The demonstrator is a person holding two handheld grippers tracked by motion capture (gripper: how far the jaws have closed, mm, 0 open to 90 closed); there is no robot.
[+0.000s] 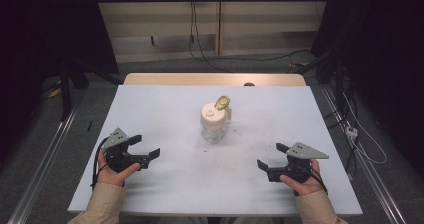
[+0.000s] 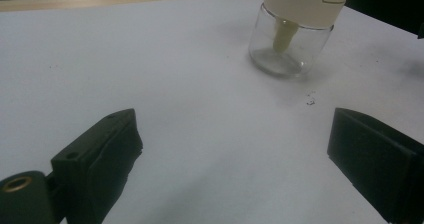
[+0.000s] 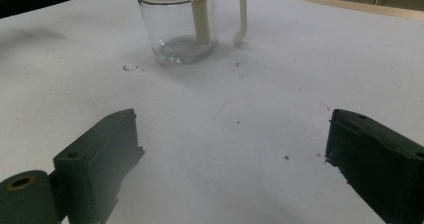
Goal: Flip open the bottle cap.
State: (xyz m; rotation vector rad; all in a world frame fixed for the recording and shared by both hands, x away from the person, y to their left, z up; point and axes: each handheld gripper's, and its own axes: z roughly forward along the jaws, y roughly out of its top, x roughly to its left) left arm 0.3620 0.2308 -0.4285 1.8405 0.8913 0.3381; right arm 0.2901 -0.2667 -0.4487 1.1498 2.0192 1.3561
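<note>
A clear glass jar [image 1: 215,129] with a cream lid, a cream side handle and a flipped-up yellowish cap stands upright near the middle of the white table [image 1: 165,109]. The left gripper view has the jar [image 2: 289,49] ahead to the right, and the right gripper view has the jar [image 3: 179,34] ahead to the left, a cream tube inside it. My left gripper [image 1: 147,148] rests at the table's left front, open and empty. At the right front my right gripper [image 1: 272,155] is open too, nothing between its jaws. Both point toward the jar, well short of it.
Small dark crumbs [image 1: 205,149] lie on the white surface just in front of the jar. The table's wooden far edge [image 1: 215,79] shows beyond the white sheet. Cables [image 1: 360,134] run on the floor at the right, and metal rails flank the table.
</note>
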